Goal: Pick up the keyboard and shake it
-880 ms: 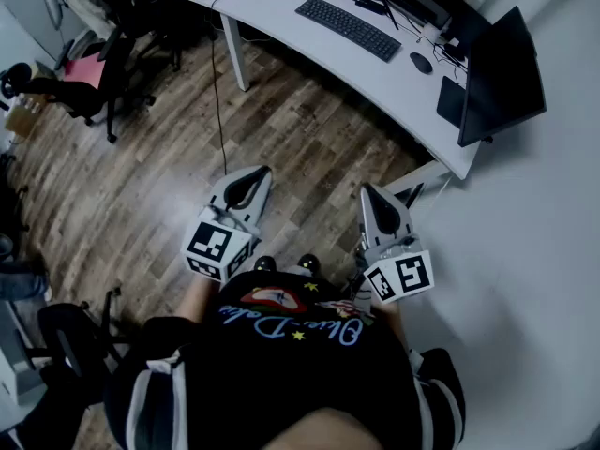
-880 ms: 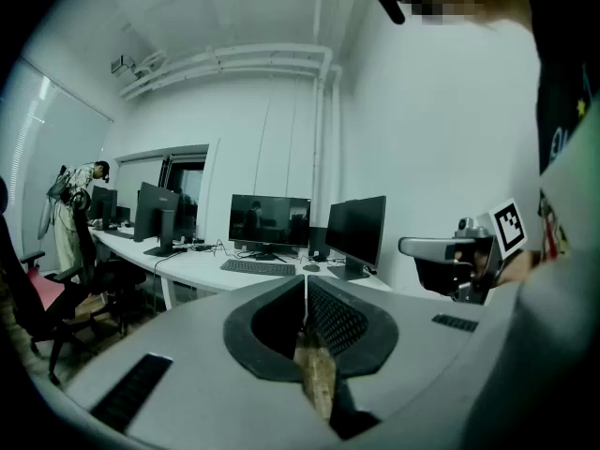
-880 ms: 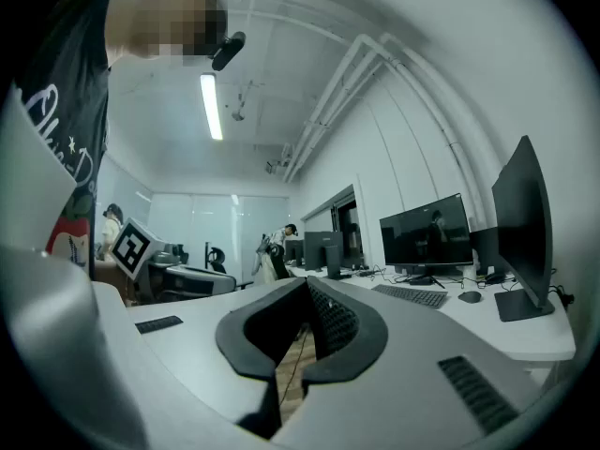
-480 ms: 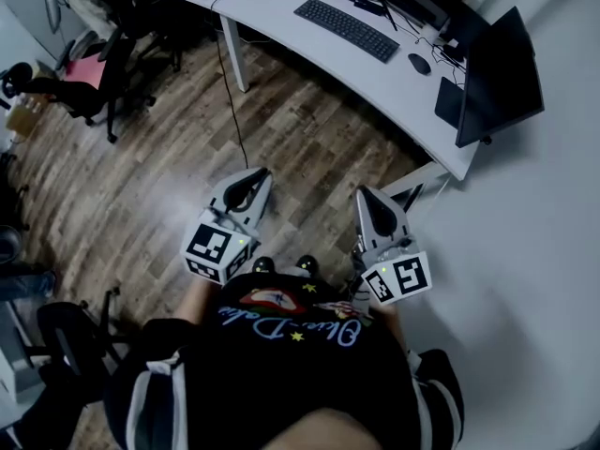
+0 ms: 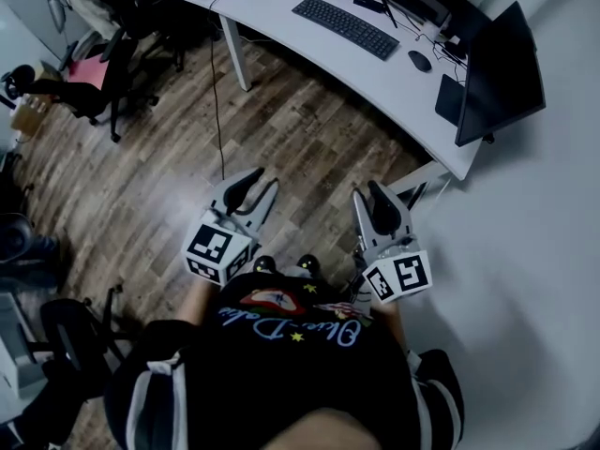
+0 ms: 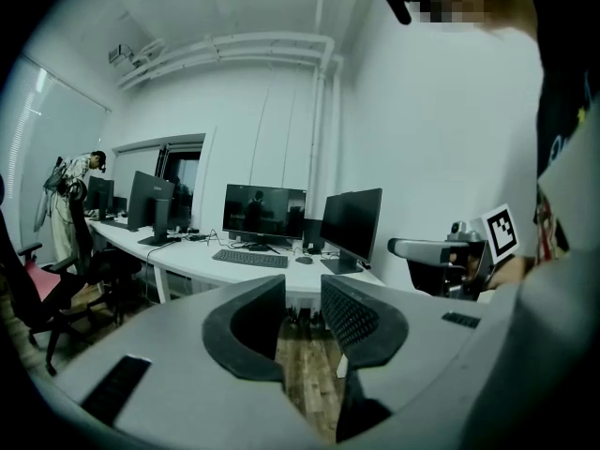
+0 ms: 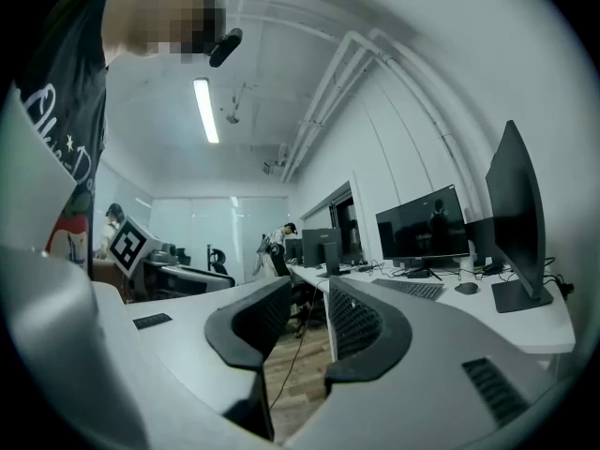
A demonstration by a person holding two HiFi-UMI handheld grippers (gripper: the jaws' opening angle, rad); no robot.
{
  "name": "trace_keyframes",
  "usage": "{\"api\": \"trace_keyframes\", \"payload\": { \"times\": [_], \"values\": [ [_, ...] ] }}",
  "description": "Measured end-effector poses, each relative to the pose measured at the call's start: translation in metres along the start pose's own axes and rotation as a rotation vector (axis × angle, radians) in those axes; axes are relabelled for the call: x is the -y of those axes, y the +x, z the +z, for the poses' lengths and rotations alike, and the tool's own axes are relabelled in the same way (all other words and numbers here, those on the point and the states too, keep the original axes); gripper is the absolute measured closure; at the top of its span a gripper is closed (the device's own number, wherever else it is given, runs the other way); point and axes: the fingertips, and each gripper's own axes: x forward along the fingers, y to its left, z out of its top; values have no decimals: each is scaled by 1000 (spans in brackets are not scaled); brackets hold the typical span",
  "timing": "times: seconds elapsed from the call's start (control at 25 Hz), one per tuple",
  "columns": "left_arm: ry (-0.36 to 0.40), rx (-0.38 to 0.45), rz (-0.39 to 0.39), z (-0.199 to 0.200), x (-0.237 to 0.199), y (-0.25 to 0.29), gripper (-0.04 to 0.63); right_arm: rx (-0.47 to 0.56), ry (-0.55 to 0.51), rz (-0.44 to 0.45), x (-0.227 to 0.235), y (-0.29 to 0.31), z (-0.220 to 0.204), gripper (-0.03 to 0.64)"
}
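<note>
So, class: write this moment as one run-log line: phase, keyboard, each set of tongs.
phase: before reach | keyboard: flat on desk, untouched | left tongs: open, empty | right tongs: open, empty

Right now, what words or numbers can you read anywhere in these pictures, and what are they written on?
Shirt: pale curly writing; one word may be "Blue", the rest is too loopy to read.
Left marker cube and right marker cube: black-and-white square patterns, no letters.
Keyboard: keys too small to read.
Monitor: dark screen, no text shows.
</note>
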Motion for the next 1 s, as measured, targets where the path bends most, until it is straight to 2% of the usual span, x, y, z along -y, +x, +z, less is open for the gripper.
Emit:
{"api": "trace_keyframes", "payload": {
  "times": [0.24,0.72,1.0],
  "values": [
    [7,-11,5,0,9,19,461,-12,5,-15,23,-6,-4,486],
    [-31,-32,45,-13,7,42,460,-37,33,7,56,-5,-13,477],
    [-28,-6,-11,2,-18,85,460,-34,10,-28,78,21,-7,477]
  ]
}}
